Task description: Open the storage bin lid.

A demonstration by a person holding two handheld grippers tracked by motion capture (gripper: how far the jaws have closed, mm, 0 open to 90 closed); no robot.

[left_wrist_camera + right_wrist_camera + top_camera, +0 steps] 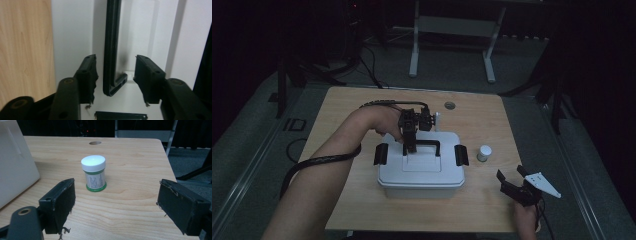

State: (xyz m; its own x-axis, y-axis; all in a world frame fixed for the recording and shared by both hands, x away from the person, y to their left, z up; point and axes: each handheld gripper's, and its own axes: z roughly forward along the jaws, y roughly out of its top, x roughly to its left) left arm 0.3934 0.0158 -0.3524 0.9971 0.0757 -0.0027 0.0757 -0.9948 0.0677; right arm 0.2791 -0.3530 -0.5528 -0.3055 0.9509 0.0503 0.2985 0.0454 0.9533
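Observation:
A white lidded box [421, 175] stands mid-table, with a black handle [428, 143] lying flat on its lid and a black latch [381, 154] at each end. My left gripper [410, 146] points down over the handle's left end. In the left gripper view it [116, 72] is open, its pads either side of the handle's corner [111, 50] with a gap on both sides. A small jar [484, 152] with a white cap and green label stands right of the box. My right gripper [510, 173] hovers near the table's front right, open and empty, facing the jar [93, 173].
The wooden table [352, 200] has a round cable hole [449, 105] near its far edge. The box's side wall [15, 165] is at the left in the right gripper view. The left gripper's cable [319, 161] trails across the forearm. A metal stand [452, 30] is on the floor beyond.

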